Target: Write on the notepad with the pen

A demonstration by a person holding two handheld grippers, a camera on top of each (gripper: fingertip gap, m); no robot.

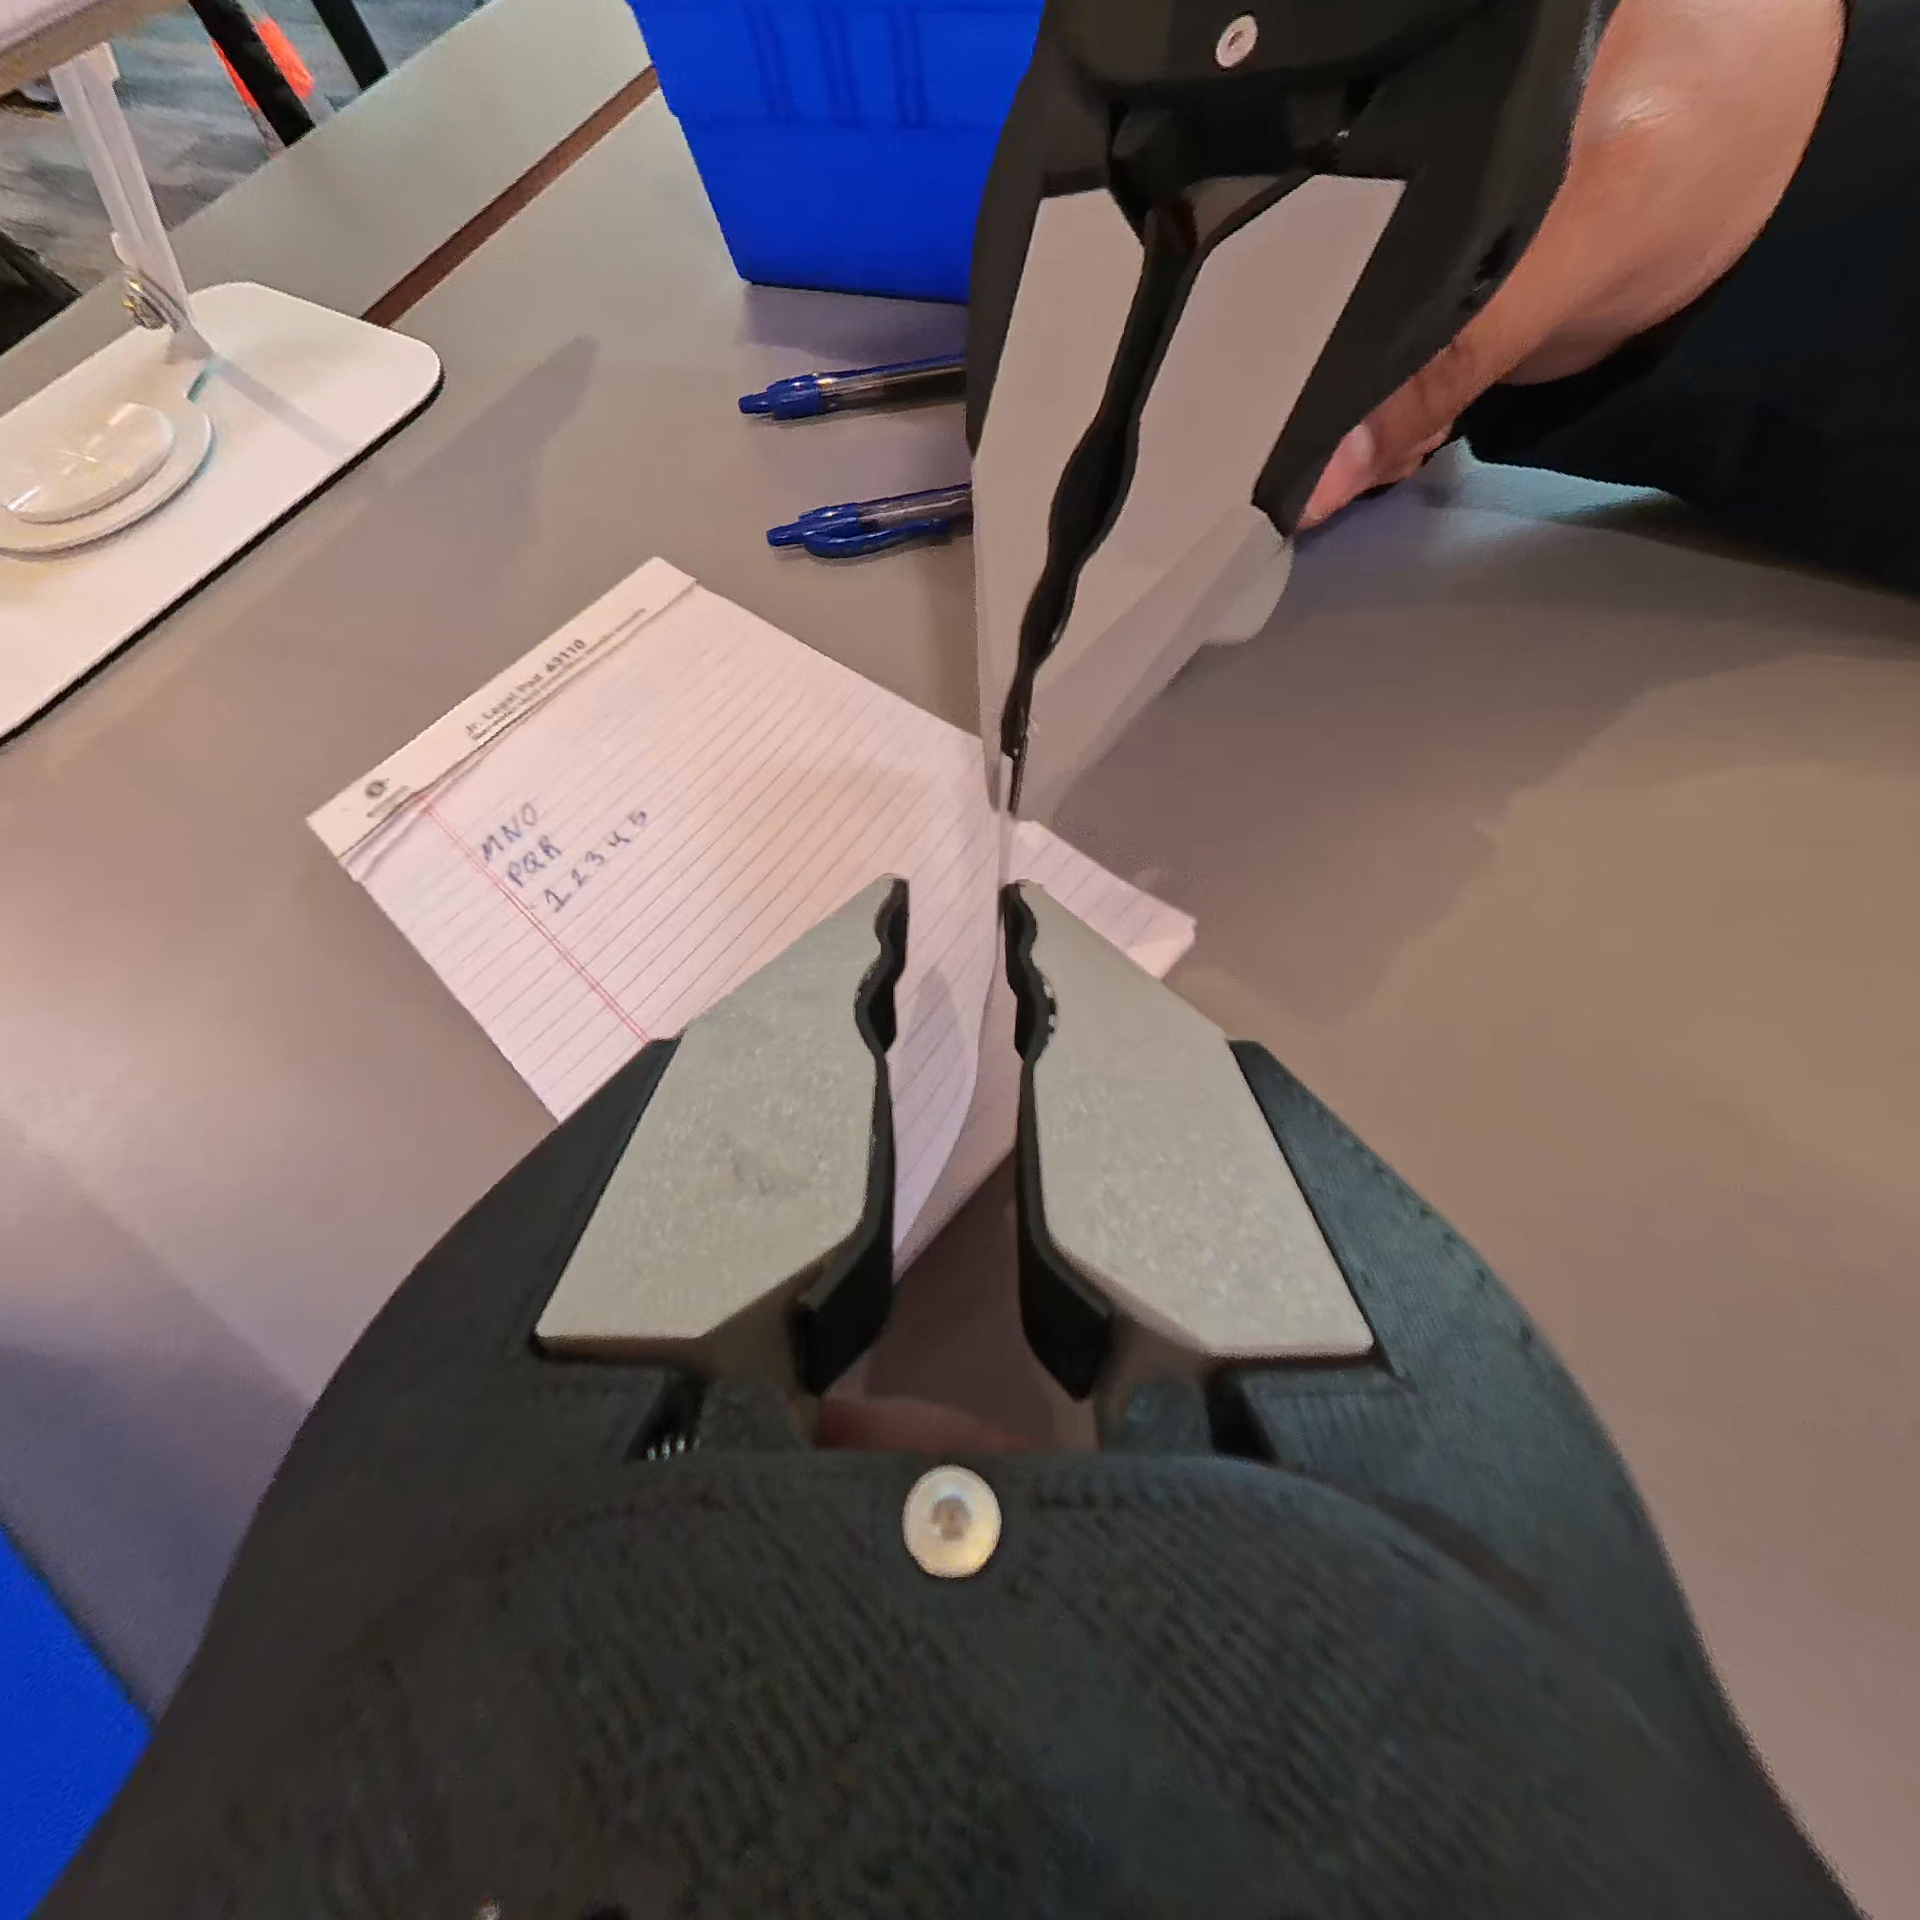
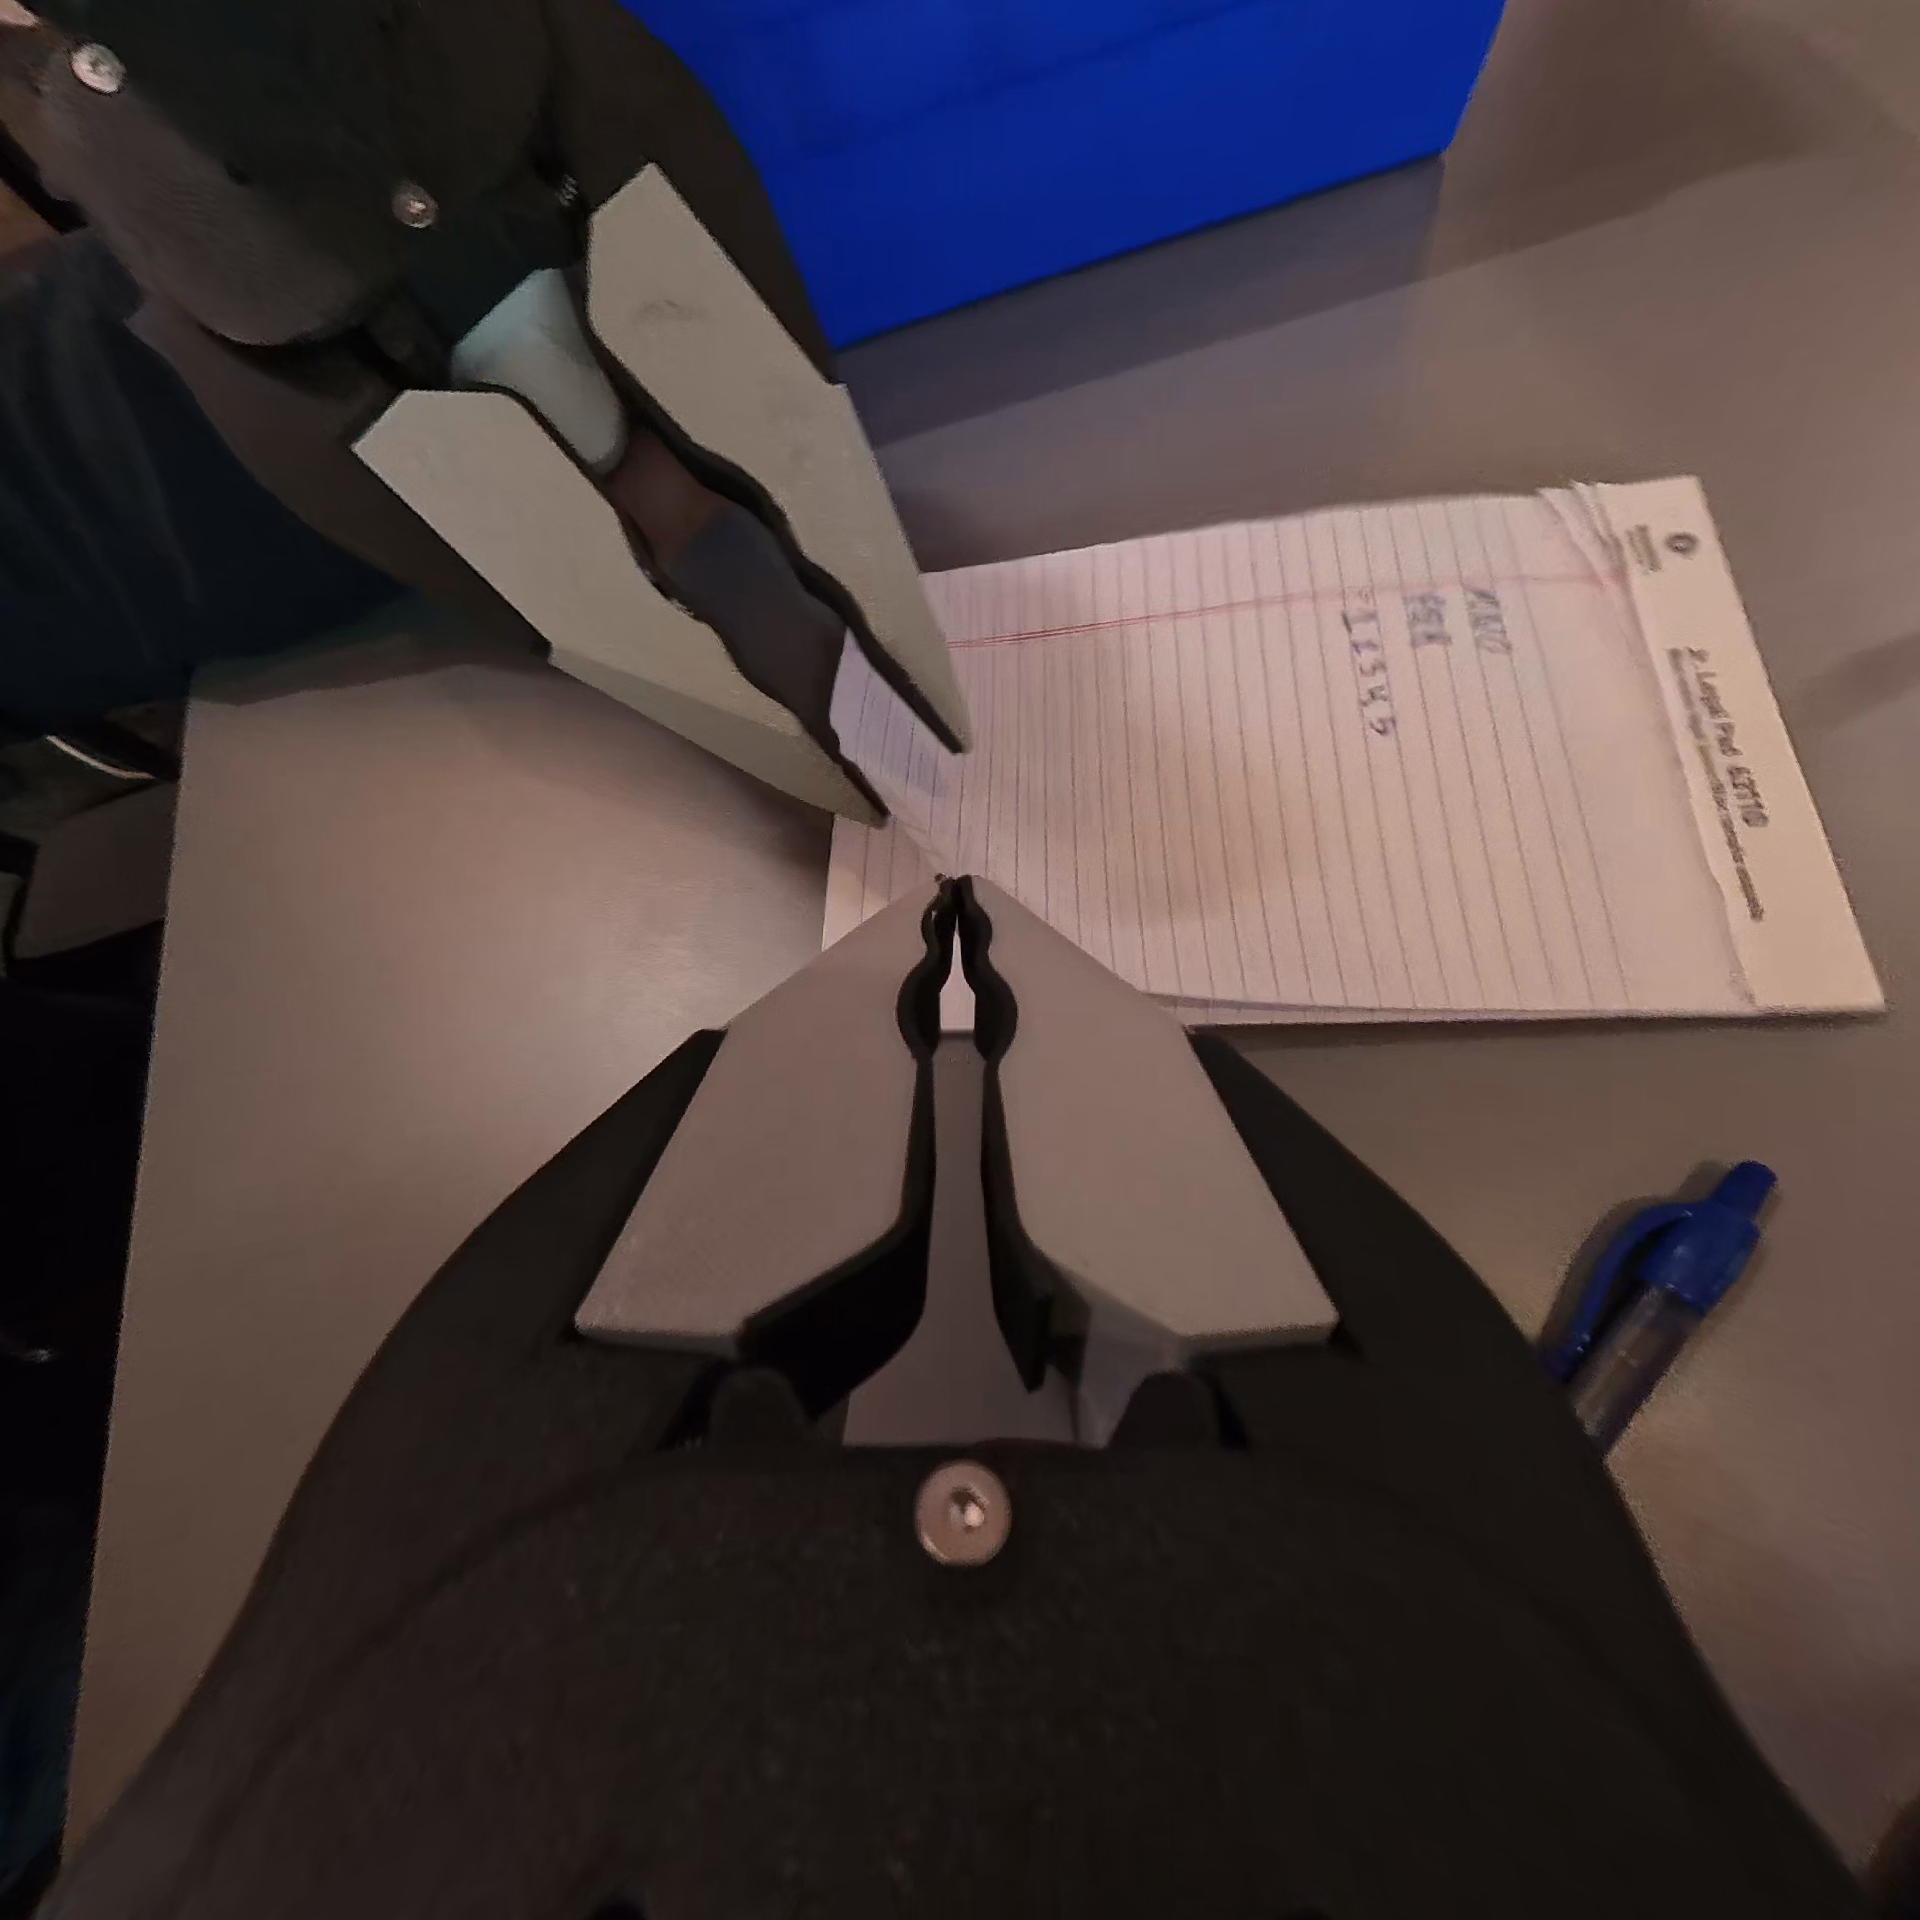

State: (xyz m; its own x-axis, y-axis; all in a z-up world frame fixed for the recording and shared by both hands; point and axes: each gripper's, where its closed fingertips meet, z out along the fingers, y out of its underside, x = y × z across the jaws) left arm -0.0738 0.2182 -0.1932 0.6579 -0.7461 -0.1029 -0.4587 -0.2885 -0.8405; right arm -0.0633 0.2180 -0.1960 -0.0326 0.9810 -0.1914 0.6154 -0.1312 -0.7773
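On the grey table (image 1: 1455, 935) in the left wrist view, the notepad (image 1: 675, 831) lies flat. Its printed header strip is at the far left and its long axis runs toward the near right. The right gripper (image 1: 1013, 790) comes down from above, pressed together on the edge of the top sheet (image 1: 982, 966), which stands lifted; I judge a page is being turned to reach a clean one. The left gripper (image 1: 951, 894) is spread, its fingers on either side of that raised sheet, not clamping it. Two blue pens (image 1: 852, 384) (image 1: 868, 520) lie untouched beyond the pad, lengthwise left to right, near a blue bin (image 1: 862, 135).

From the right wrist view, the right gripper (image 2: 954, 883) pinches the top sheet's near corner (image 2: 935, 831). The left gripper (image 2: 914, 779) is open just beside it. The notepad (image 2: 1351, 779) runs left to right, header at the right. One pen (image 2: 1662, 1288) lies diagonally nearby, clip end up-right.
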